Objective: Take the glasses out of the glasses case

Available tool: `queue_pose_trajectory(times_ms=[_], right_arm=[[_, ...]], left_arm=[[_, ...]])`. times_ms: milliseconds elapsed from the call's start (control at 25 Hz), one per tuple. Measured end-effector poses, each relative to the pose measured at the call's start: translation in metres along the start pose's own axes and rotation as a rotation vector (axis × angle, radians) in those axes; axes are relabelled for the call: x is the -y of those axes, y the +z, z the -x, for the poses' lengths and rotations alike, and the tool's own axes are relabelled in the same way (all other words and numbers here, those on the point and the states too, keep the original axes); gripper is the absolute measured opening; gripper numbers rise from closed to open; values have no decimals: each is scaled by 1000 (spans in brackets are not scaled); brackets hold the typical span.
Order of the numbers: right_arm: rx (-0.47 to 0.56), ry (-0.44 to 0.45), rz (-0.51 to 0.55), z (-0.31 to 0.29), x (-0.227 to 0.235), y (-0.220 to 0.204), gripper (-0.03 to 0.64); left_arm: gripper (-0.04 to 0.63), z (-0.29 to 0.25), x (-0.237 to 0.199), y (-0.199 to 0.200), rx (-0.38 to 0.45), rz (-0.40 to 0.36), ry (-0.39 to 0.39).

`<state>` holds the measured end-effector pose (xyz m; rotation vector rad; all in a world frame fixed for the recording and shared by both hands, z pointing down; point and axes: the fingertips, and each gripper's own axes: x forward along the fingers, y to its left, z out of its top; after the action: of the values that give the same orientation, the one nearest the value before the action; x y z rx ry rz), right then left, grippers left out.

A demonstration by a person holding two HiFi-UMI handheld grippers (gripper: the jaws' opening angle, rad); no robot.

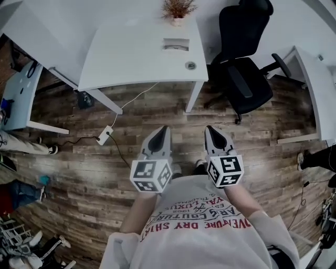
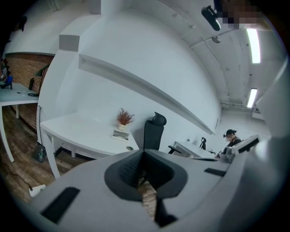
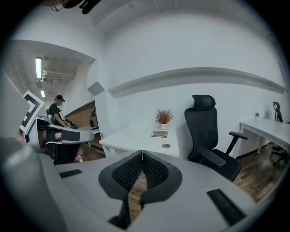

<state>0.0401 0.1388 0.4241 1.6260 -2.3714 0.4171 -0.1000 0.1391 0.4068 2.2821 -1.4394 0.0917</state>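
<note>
A glasses case (image 1: 175, 44) lies shut on the white desk (image 1: 131, 52), near its far edge and in front of a small potted plant (image 1: 177, 10). The case also shows far off in the left gripper view (image 2: 120, 134) and in the right gripper view (image 3: 159, 134). I hold both grippers close to my chest, well short of the desk, over the wooden floor. My left gripper (image 1: 163, 128) (image 2: 144, 153) is shut and holds nothing. My right gripper (image 1: 209, 127) (image 3: 142, 153) is likewise shut, nothing in it. The glasses themselves are not visible.
A black office chair (image 1: 244, 63) stands right of the desk. A cable grommet (image 1: 190, 65) sits in the desk's near right corner. A power strip (image 1: 105, 135) with its cord lies on the floor. Other white desks stand at the right (image 1: 315, 89) and left (image 1: 18, 94).
</note>
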Motion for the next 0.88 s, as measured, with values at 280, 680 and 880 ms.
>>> queue_pose_trajectory(times_ms=[280, 680, 880], right_arm=[[-17, 2, -25, -48, 11, 4, 12], [35, 81, 18, -155, 56, 69, 12], [29, 130, 28, -217, 91, 99, 12]], left_arm=[[8, -35, -35, 0, -25, 22, 30], [8, -133, -69, 59, 21, 4, 91], [8, -195, -82, 92, 35, 3, 129]])
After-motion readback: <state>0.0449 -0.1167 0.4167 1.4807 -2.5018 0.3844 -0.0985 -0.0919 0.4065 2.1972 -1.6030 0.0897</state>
